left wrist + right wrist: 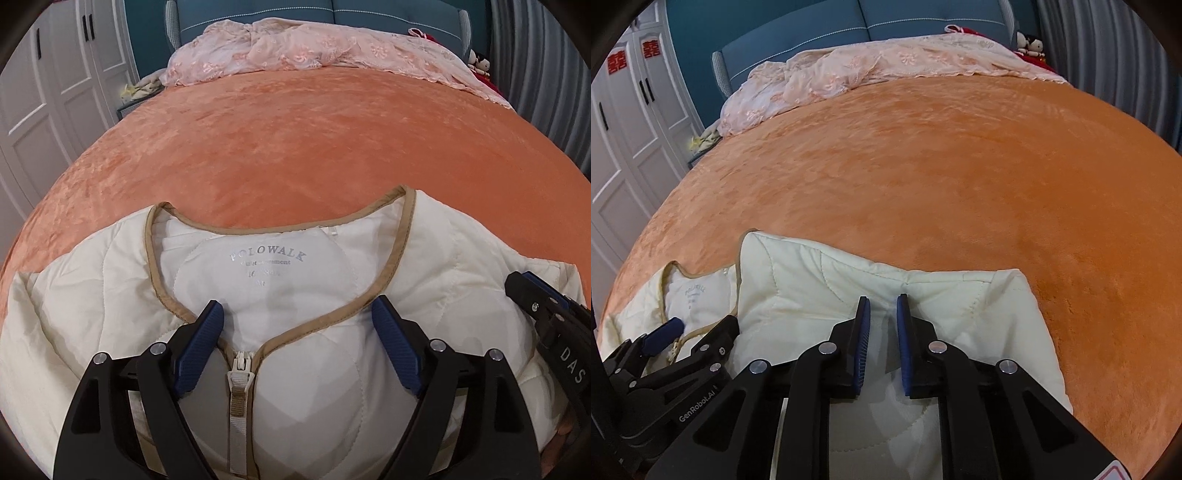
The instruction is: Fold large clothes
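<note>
The bed (pixel 295 147) fills both views, spread with an orange blanket (pixel 960 184); a pink lace cover (pixel 314 51) lies crumpled along its far end against a blue headboard (pixel 258 11), with a white wardrobe (pixel 55 74) off to the side.

The jacket (pixel 424 266), cream and quilted with tan trim, lies flat at the near edge of the bed, neckline facing the headboard, its zip (pixel 242 365) closed up to the collar.

The left gripper (pixel 297 325) hovers over the collar with its fingers (pixel 201 347) spread wide, one to each side of the zip, holding nothing.

The right gripper (pixel 882 325) sits at the jacket's shoulder, its fingers (pixel 862 343) drawn nearly together, pinching a ridge of the cream fabric between them.
</note>
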Tool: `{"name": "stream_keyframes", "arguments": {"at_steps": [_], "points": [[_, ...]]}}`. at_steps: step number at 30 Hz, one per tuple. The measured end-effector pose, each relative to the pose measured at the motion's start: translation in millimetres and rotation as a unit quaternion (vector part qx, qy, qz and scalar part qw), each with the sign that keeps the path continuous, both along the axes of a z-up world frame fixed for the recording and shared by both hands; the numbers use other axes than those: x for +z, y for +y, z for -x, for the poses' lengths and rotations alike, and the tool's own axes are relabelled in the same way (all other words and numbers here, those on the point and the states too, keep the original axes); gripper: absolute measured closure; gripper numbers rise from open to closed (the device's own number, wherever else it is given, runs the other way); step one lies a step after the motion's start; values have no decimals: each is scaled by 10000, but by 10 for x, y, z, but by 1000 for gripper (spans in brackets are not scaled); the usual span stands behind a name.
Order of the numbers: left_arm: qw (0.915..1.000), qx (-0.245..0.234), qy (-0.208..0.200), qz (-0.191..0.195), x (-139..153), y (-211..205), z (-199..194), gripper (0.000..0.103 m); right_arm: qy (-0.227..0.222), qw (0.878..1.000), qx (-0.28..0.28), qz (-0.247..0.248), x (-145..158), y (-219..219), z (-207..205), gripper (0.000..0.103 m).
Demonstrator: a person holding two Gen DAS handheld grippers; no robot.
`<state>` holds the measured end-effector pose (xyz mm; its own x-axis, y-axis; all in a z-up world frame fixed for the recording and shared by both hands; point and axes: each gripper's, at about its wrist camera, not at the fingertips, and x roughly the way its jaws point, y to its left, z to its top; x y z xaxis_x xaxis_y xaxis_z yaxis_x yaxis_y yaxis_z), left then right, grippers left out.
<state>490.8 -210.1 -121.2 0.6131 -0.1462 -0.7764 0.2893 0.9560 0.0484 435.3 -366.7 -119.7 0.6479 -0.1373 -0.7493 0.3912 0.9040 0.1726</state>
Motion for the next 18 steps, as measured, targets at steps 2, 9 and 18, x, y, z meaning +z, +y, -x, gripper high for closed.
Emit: {"name": "stream_keyframes", "arguments": {"at_steps": [2, 9, 18], "points": [[10000, 12, -16, 50, -3, 3, -2, 21, -23, 10000, -12, 2, -2, -6, -6, 93], [9995, 77, -93, 303, 55, 79, 33, 21, -73, 9998, -108, 116, 0, 17, 48, 95], [9995, 26, -37, 311, 509, 922, 119, 23, -308, 9974, -42, 643, 623, 261, 216, 81]]}}
